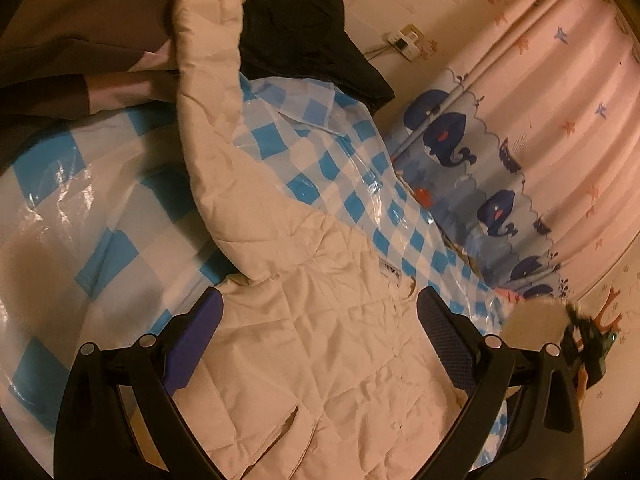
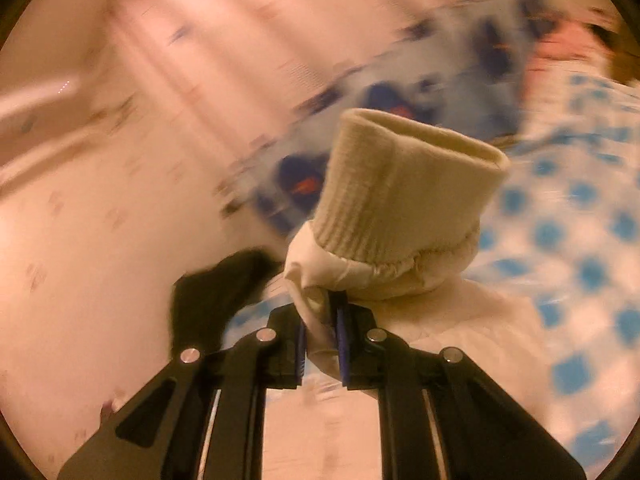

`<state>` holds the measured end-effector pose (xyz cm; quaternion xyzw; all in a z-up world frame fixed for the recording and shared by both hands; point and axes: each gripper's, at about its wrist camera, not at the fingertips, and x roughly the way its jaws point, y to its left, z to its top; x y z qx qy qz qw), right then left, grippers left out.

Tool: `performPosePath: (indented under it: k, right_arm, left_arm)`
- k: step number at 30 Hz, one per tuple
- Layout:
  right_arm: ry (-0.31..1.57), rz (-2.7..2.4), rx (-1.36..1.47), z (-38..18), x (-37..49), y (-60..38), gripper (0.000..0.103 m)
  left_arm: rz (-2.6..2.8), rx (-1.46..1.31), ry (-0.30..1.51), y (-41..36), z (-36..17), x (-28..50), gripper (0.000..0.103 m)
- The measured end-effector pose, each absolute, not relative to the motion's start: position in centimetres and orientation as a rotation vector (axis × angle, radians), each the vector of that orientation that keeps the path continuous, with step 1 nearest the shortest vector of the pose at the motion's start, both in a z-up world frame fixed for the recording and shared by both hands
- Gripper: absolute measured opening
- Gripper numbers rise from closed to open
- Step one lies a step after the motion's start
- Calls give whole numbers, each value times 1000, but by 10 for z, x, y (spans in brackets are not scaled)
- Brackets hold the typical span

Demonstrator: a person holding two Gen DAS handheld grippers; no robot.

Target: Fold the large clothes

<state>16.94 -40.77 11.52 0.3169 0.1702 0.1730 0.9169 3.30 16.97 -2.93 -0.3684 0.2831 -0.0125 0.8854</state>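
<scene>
A cream quilted jacket lies spread on a blue-and-white checked plastic sheet. One sleeve runs up toward the top of the left wrist view. My left gripper hovers open over the jacket's body, its fingers on either side of the chest and nothing pinched. My right gripper is shut on the fabric of the other sleeve just below its ribbed cuff, and holds it up off the sheet. In the left wrist view that cuff shows blurred at the right edge.
A black garment and a brown-and-pink blanket lie at the far end of the sheet. A pink curtain with blue whales hangs along the right side. A wall socket sits behind. A dark blurred shape lies left of the right fingers.
</scene>
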Motion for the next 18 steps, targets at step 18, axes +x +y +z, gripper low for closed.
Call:
performPosePath:
  k: [18]
  right_arm:
    - [1035,729,192,-88,200,-90,40]
  left_arm:
    - [-27,-849,605,187,-37,36,94]
